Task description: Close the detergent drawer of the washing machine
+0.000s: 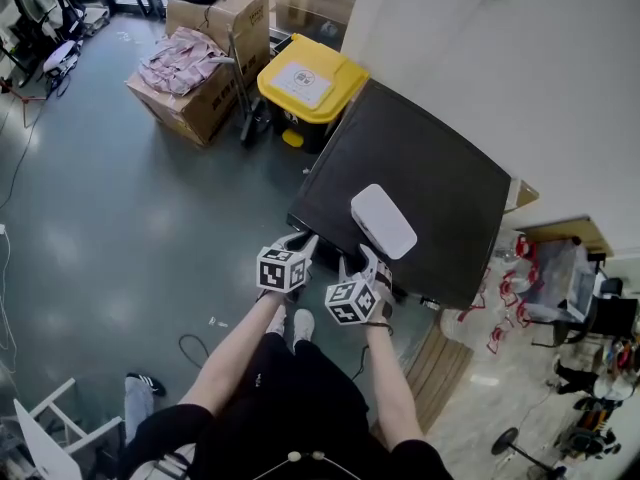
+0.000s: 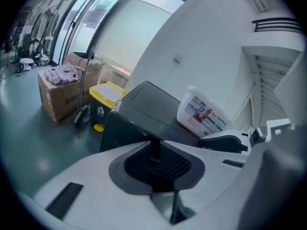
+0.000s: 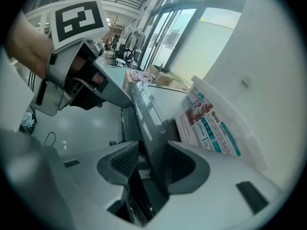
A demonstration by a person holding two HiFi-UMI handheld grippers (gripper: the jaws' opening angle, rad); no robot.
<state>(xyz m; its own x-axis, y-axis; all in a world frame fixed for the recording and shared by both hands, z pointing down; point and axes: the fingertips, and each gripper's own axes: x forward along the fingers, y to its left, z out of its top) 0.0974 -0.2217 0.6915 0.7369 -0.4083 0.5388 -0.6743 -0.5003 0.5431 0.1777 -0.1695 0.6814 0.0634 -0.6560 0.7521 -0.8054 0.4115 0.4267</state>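
The dark washing machine (image 1: 425,173) stands against the white wall, with a white detergent bottle (image 1: 383,220) lying on its top. Both grippers are at its front top edge. My right gripper (image 3: 156,164) is open and straddles a dark panel (image 3: 152,147) at that edge, which looks like the drawer's front. A gap shows beside its left pad (image 3: 123,161). In the head view the right gripper (image 1: 368,260) is just below the bottle. My left gripper (image 2: 157,159) is shut with nothing seen between its pads. It points at the machine's near corner (image 2: 122,123), left of the right gripper.
A yellow-lidded bin (image 1: 310,83) and cardboard boxes with clothes (image 1: 195,68) stand left of the machine. Red-and-white clutter (image 1: 510,288) and a wooden board lie on its right. A cable (image 1: 190,348) lies on the grey floor near the person's feet.
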